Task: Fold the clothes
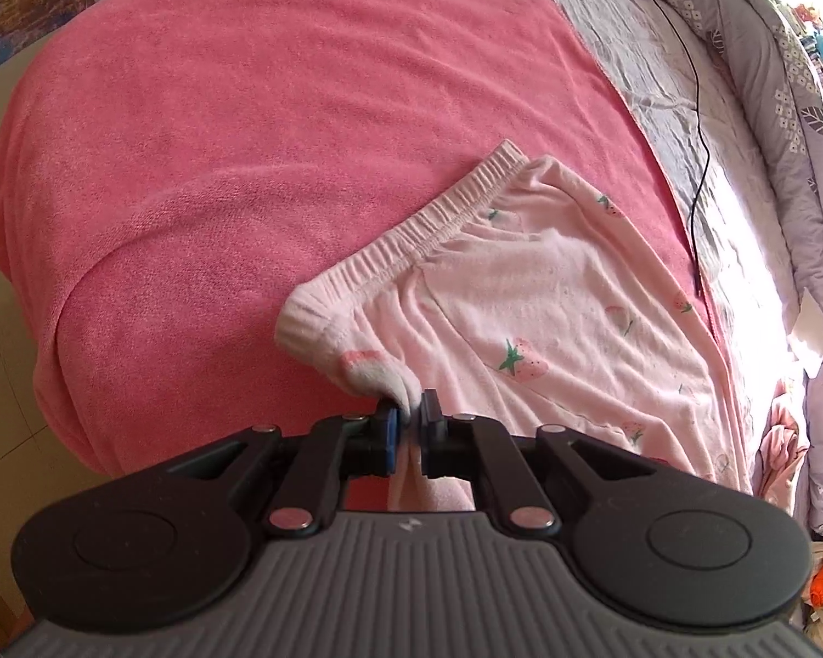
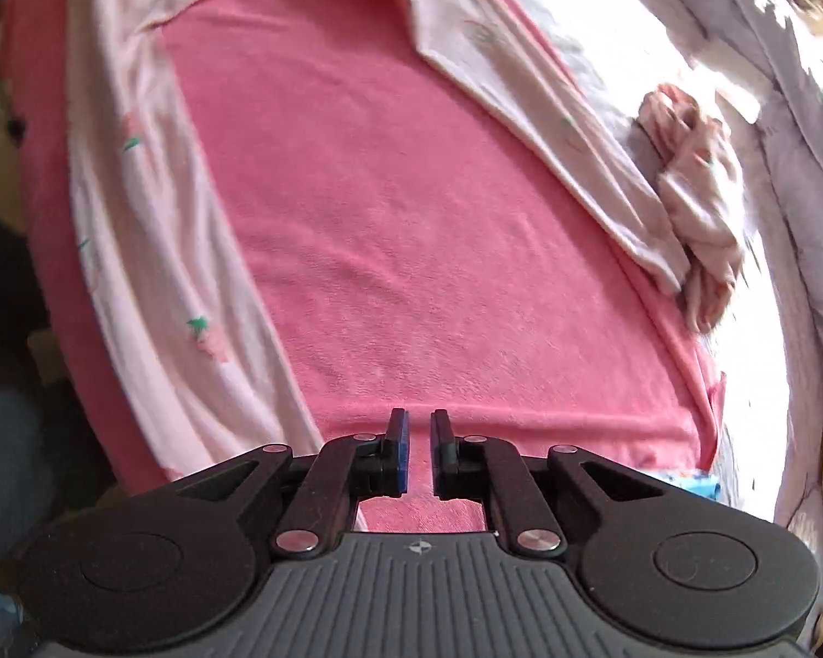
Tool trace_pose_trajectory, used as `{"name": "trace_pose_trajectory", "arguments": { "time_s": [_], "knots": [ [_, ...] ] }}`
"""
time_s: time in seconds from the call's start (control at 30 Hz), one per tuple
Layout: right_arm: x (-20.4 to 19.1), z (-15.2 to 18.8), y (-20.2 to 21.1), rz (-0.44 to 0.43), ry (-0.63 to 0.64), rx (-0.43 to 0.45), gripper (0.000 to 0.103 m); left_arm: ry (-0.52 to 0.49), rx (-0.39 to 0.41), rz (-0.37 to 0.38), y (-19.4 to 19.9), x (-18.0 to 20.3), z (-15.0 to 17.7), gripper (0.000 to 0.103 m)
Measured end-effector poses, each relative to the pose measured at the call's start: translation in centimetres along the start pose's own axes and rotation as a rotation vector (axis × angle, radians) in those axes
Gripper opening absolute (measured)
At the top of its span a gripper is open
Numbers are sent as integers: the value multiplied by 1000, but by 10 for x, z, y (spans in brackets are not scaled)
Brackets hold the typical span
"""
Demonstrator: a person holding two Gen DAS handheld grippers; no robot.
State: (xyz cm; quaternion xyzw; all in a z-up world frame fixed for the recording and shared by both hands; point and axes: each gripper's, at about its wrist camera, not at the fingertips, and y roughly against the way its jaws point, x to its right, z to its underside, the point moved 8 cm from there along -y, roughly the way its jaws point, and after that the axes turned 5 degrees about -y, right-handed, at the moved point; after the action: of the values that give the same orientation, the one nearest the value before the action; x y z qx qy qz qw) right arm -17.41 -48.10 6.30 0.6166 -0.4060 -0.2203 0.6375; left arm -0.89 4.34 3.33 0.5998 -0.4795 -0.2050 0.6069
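A pale pink pair of strawberry-print pyjama trousers [image 1: 521,296] lies on a pink towel [image 1: 258,126] spread over the bed, toward the towel's right edge in the left wrist view, where the trousers' side runs along the towel's border and the grey quilt [image 1: 680,126] beyond it. The elastic waistband [image 1: 411,230] runs diagonally across the middle of the towel, gathered and slightly rumpled. The left gripper [image 1: 410,421] is clamped on the near corner of the waistband, a pinch of pale fabric caught between its blue pads and pulled into a small peak. In the right wrist view the two trouser legs [image 2: 153,230] spread apart in a wide V over the towel, one along its left edge, the other slanting toward its right edge, with bare towel between them. The right gripper [image 2: 418,452] hangs over the towel's near edge with its pads a narrow gap apart and nothing between them. A crumpled pink garment [image 2: 697,208] sits on the quilt just beside the end of the right-hand leg. A thin black cable [image 1: 697,126] trails across the quilt
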Motion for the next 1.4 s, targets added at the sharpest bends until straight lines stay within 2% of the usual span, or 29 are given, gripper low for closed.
{"name": "trace_pose_trajectory", "arguments": {
  "time_s": [0.03,0.1,0.17,0.33,0.37,0.4,0.47,0.53,0.57,0.6,0.63,0.77,0.8,1.07,1.2,1.3,1.4],
  "knots": [
    [-22,-1,-1,-23,117,21,17,7,-4,-4,-2,-1,0,6],
    [-71,-2,-4,-49,343,79,46,35,-13,-8,-6,-3,-1,6],
    [-107,-1,-10,-72,454,137,48,71,-23,-1,-7,-6,-1,6],
    [-139,4,-29,-98,447,162,50,80,-38,17,-2,-7,-3,6],
    [-143,5,-31,-102,452,169,55,80,-42,15,-2,-7,-3,6],
    [-148,7,-32,-87,465,183,64,80,-45,14,-2,-7,-3,6],
    [-153,9,-36,-34,487,216,66,83,-46,16,-2,-8,-3,6],
    [-148,10,-49,47,477,199,62,80,-47,19,-1,-7,-3,6],
    [-146,11,-56,88,471,189,50,79,-48,20,0,-7,-3,6],
    [-140,10,-57,104,434,186,41,75,-49,23,1,-6,-3,6],
    [-135,8,-58,118,395,184,40,70,-50,25,2,-6,-3,6],
    [-119,4,-48,170,315,190,15,62,-54,24,4,-7,-3,6],
    [-114,4,-44,167,284,184,12,61,-55,20,4,-8,-2,6],
    [-74,4,-5,97,102,115,8,54,-64,2,12,-13,10,6],
    [-51,6,12,59,12,79,7,88,-67,-2,20,-21,16,7],
    [-30,1,17,51,-39,68,7,110,-61,17,20,-18,12,7],
    [-10,-12,16,56,-96,69,7,90,-44,46,16,1,-1,7]
  ]
}}
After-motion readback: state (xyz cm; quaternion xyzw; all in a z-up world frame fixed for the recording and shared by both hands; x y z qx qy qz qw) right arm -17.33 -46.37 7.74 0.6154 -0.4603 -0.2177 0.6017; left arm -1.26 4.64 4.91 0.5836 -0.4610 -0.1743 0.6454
